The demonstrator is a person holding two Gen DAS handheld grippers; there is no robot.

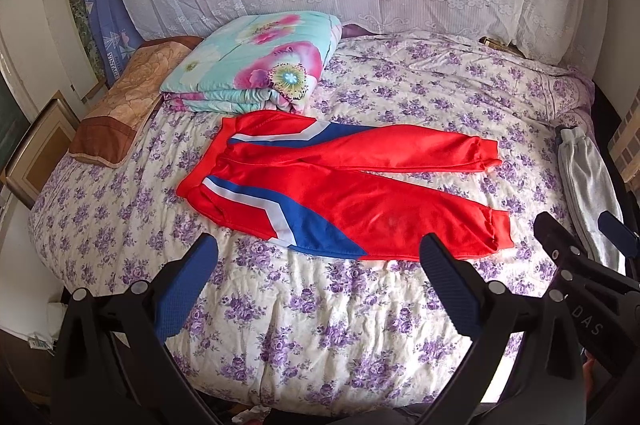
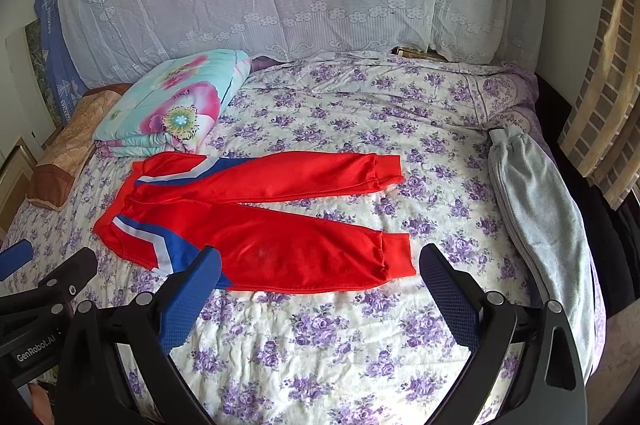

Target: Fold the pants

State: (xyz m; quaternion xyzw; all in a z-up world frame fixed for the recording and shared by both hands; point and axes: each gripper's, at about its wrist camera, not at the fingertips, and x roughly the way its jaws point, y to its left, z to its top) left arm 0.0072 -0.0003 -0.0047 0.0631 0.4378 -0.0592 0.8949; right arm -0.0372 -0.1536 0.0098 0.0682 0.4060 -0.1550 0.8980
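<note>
Jaws: both pairs are held spread wide with nothing between them; the left gripper and the right gripper hover short of the near hem of the red pants.
Pants: laid flat on the bed, waistband toward the folded floral quilt, both legs parted in a narrow V, cuffs pointing away from the quilt.
Step in hand: judged as the approach to a first fold, not yet begun.
Technique: the near leg is best pinched at waistband and cuff together, lifted low, and laid over the far leg so the seams meet.
Edges: the far waistband corner lies just beside the quilt, so little slack is left there.
Open room: bare sheet is seen on the near side of the pants and beyond the cuffs, up to the grey garment at the bed's side.
</note>
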